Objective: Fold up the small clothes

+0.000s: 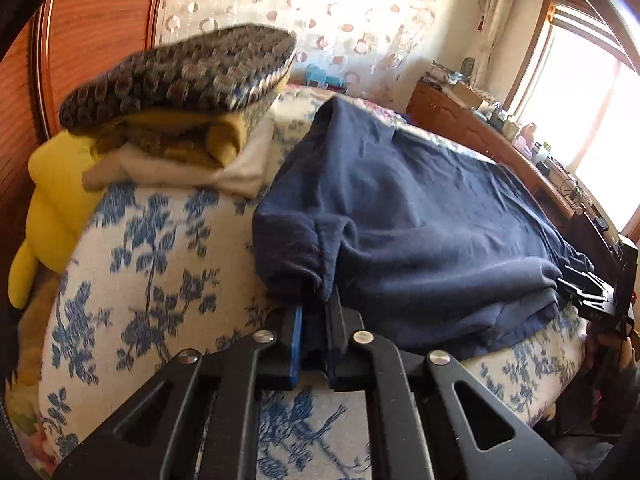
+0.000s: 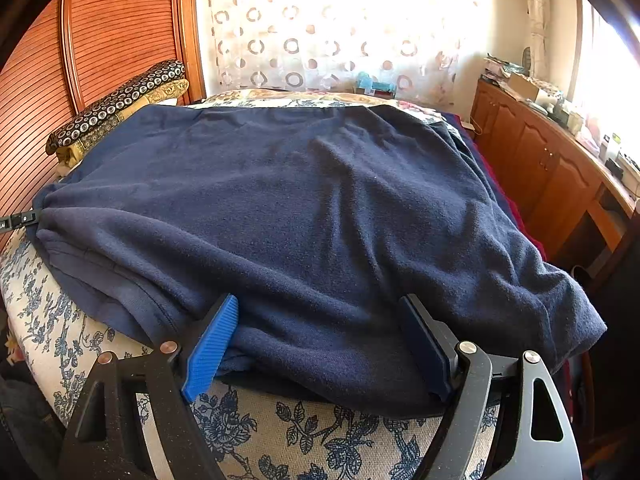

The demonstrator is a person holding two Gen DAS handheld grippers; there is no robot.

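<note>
We find a navy fleece garment (image 2: 304,208) spread flat across a bed covered by a white spread with a blue floral print (image 1: 152,240), the garment occupying most of the near half of the bed in the right wrist view. The left gripper (image 1: 316,312) has its jaws drawn nearly together on a bunched corner of the garment at its near left edge; dark fabric sits between the blue pad and the black finger, so we record it as clamped on the cloth. The right gripper (image 2: 320,344) stands wide apart, its blue ribbed pad (image 2: 210,348) and the opposite finger straddling the garment's near hem; the fabric lies between the fingers, but they are not pressed onto it. In the left wrist view the right gripper's black body shows at the garment's far right edge. Beside the garment, toward the wooden headboard (image 2: 120,32), we note a stack of folded items topped by a dark patterned cushion (image 1: 188,72), with a yellow item (image 1: 56,200) at its left. A wooden cabinet (image 2: 536,160) runs along the right wall.
</note>
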